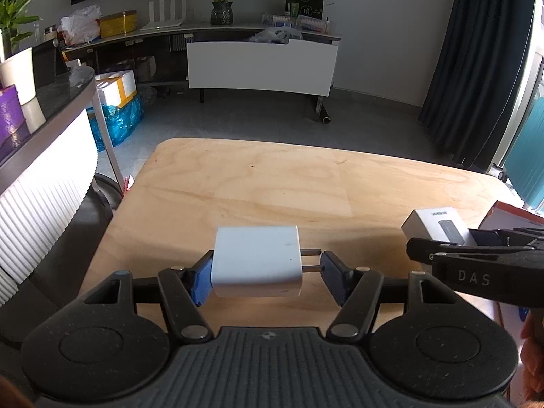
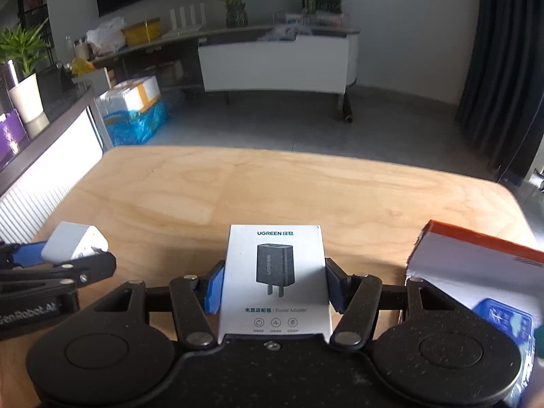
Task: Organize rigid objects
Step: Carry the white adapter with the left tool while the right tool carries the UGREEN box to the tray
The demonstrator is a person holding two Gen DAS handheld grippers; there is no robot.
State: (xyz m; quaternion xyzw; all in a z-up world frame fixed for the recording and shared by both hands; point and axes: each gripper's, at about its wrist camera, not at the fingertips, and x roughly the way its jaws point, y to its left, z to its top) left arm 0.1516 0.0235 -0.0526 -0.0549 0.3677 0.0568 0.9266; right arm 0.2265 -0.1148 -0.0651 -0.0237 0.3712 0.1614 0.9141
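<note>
Left gripper [image 1: 266,273]: clamped on a white plug-in charger [image 1: 256,261], one blue pad on its flat end, the other pad against the tips of its two prongs; charger held above the wooden table [image 1: 272,183]. Right gripper [image 2: 272,284]: closed on the sides of a white UGREEN power adapter box [image 2: 274,278], printed face up, over the table's near edge. The two tools sit side by side, close together. An orange-and-white carton [image 2: 476,272] lies just right of the box, near the table's right corner.
</note>
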